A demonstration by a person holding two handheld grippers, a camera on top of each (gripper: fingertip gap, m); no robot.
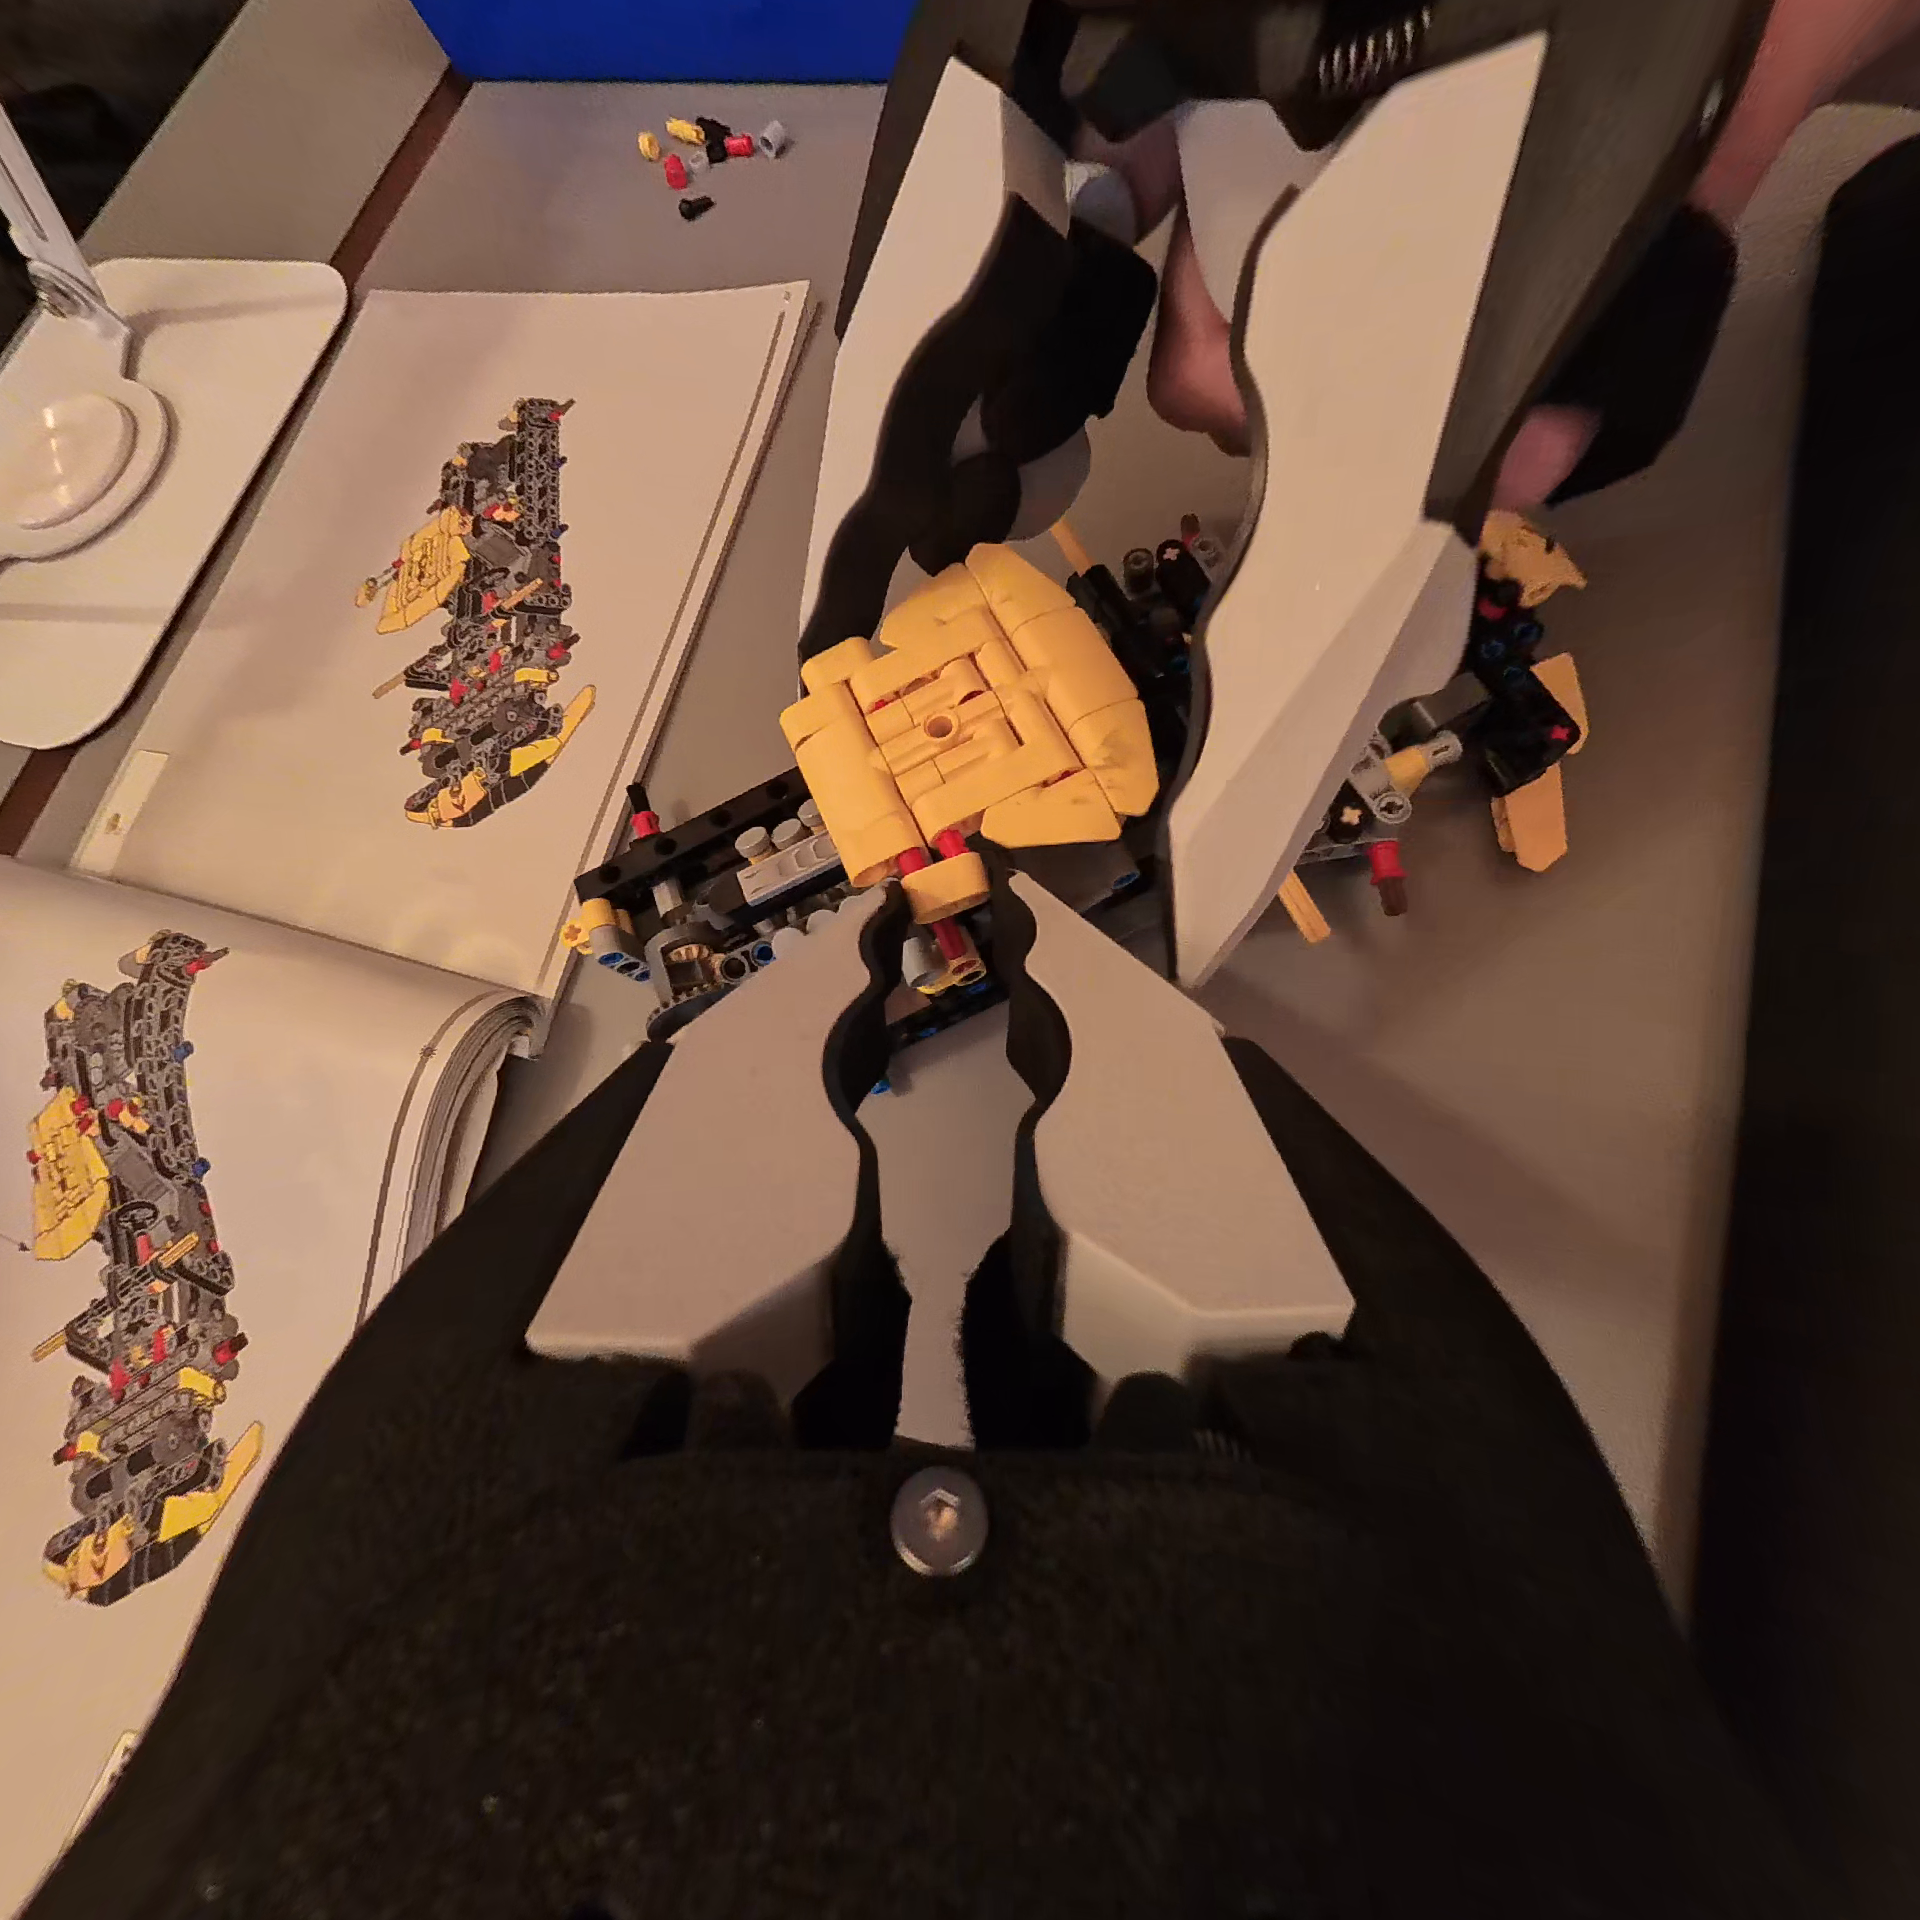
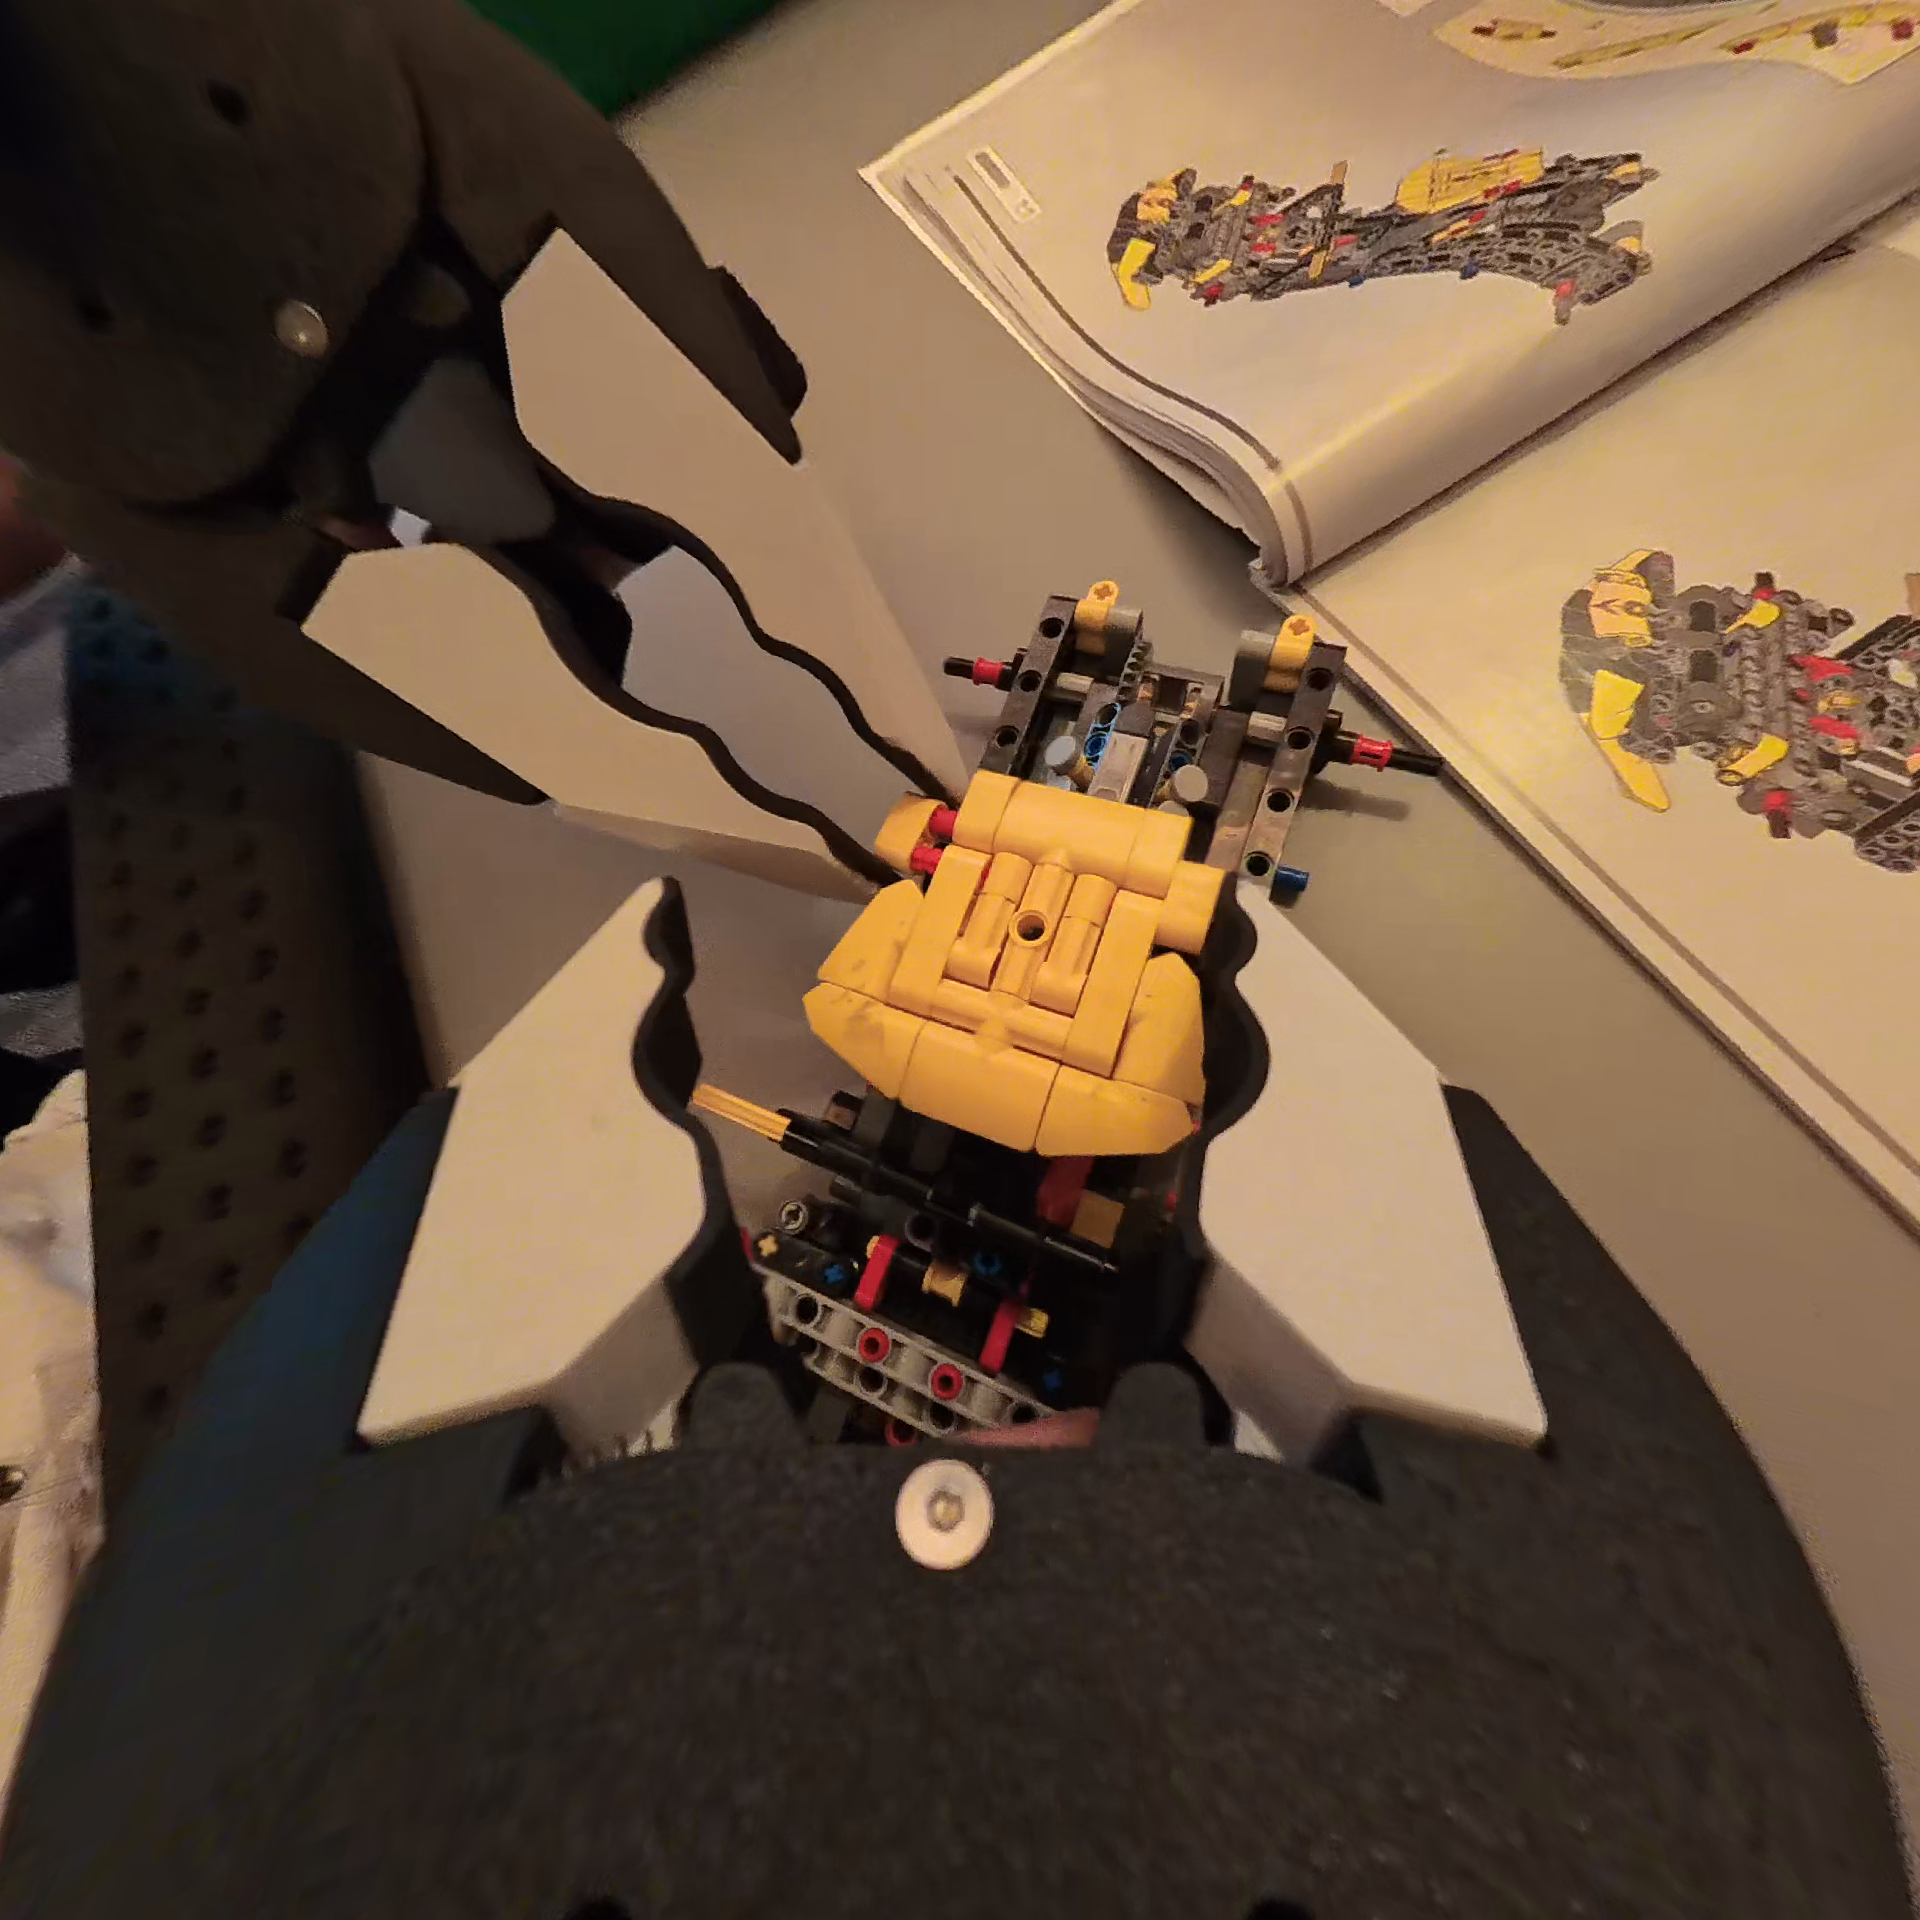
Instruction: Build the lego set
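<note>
A part-built lego model with a black and grey chassis (image 1: 707,842) and a yellow panelled hood (image 1: 966,717) lies on the grey table. My left gripper (image 1: 948,899) is shut on a small yellow connector with red pins (image 1: 945,878) at the hood's edge. My right gripper (image 2: 951,904) straddles the model (image 2: 1174,727), its fingers closed against the hood (image 2: 1018,987) and chassis sides. The left gripper (image 2: 899,842) also shows in the right wrist view, coming from the upper left. The right gripper (image 1: 1003,810) comes from the top of the left wrist view and hides the model's middle.
An open instruction booklet (image 1: 520,623) lies left of the model; it also shows in the right wrist view (image 2: 1455,395). Several small loose pieces (image 1: 707,156) sit at the far side. A white tray (image 1: 156,468) is at the left, a blue box (image 1: 665,36) behind. The grippers are tip to tip, or close to it.
</note>
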